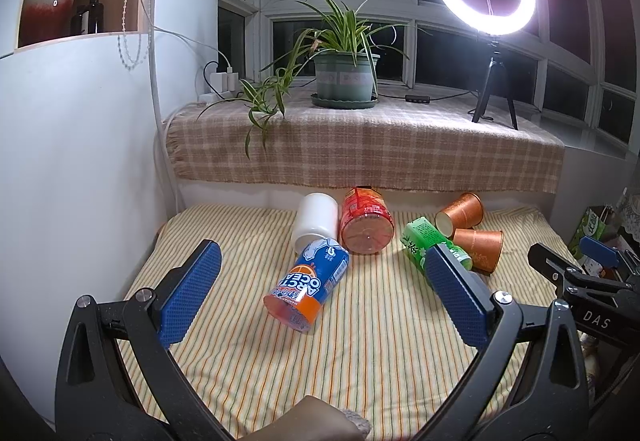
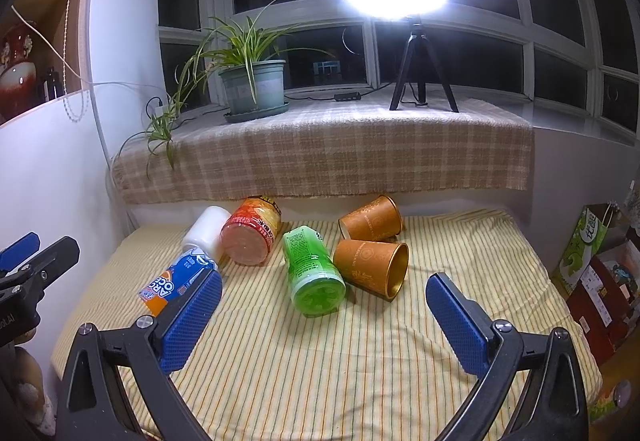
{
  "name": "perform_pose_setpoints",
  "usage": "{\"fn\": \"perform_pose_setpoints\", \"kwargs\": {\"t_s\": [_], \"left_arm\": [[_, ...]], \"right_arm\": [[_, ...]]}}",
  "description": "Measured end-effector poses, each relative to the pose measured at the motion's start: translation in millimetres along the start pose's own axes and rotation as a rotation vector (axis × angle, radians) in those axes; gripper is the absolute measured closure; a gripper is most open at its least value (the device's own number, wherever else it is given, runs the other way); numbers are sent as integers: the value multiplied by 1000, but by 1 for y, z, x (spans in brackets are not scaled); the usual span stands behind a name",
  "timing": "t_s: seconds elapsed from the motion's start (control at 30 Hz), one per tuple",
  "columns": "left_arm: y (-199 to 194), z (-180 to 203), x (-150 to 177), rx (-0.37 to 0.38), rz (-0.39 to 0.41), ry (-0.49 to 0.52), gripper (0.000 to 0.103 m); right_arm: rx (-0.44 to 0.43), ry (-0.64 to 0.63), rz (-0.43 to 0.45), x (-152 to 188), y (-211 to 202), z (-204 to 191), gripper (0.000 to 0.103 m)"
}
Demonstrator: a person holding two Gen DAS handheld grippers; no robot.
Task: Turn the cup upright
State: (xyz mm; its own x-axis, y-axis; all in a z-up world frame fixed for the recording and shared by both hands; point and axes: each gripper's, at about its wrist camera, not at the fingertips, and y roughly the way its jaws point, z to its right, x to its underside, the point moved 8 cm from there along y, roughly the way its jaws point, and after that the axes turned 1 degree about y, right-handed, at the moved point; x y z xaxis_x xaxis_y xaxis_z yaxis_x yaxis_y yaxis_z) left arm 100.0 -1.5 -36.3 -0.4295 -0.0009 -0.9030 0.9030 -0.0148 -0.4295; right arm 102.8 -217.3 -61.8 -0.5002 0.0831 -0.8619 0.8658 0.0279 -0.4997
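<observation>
Nearer paper cup point(image 2: 370, 268) on its side, mouth toward five o'clock; likely light, thin-walled, crushable. Best pinched gently mid-wall. Right gripper point(image 2: 324, 315) and left gripper point(image 1: 320, 293) both spread wide, empty.

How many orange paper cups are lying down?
2. The near cup lies on the striped cloth beside the green bottle; the far cup lies just behind it. None seem hidden.
</observation>
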Motion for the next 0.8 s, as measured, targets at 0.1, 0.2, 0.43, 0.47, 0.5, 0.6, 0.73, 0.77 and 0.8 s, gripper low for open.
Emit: {"fn": "perform_pose_setpoints", "kwargs": {"t_s": [0.1,0.2,0.43,0.47,0.5,0.6,0.73,0.77,0.8], "left_arm": [[0,0,0,-2,-1,0,0],[0,0,-1,-2,-1,-1,0],[-1,-2,0,-5,-5,-5,0],[-3,-4,0,-5,-5,-7,0],[-5,-6,-1,-5,-5,-8,0],[-7,-10,0,-7,-4,-14,0],[-7,-14,0,-11,-11,-18,0],[-6,-15,0,-14,-12,-18,0],[-6,-17,0,-17,-14,-19,0]], "right_arm": [[-1,-1,-1,0,0,-1,0],[-5,-2,-3,0,0,-2,0],[-13,-9,-7,-1,1,-7,0],[-15,-9,-9,-1,2,-8,0],[-16,-9,-11,-2,2,-9,0],[-23,-11,-18,-2,6,-11,0],[-38,-17,-30,-3,11,-17,0],[-43,-19,-32,-4,12,-19,0],[-46,-21,-35,-4,14,-20,0]]}}
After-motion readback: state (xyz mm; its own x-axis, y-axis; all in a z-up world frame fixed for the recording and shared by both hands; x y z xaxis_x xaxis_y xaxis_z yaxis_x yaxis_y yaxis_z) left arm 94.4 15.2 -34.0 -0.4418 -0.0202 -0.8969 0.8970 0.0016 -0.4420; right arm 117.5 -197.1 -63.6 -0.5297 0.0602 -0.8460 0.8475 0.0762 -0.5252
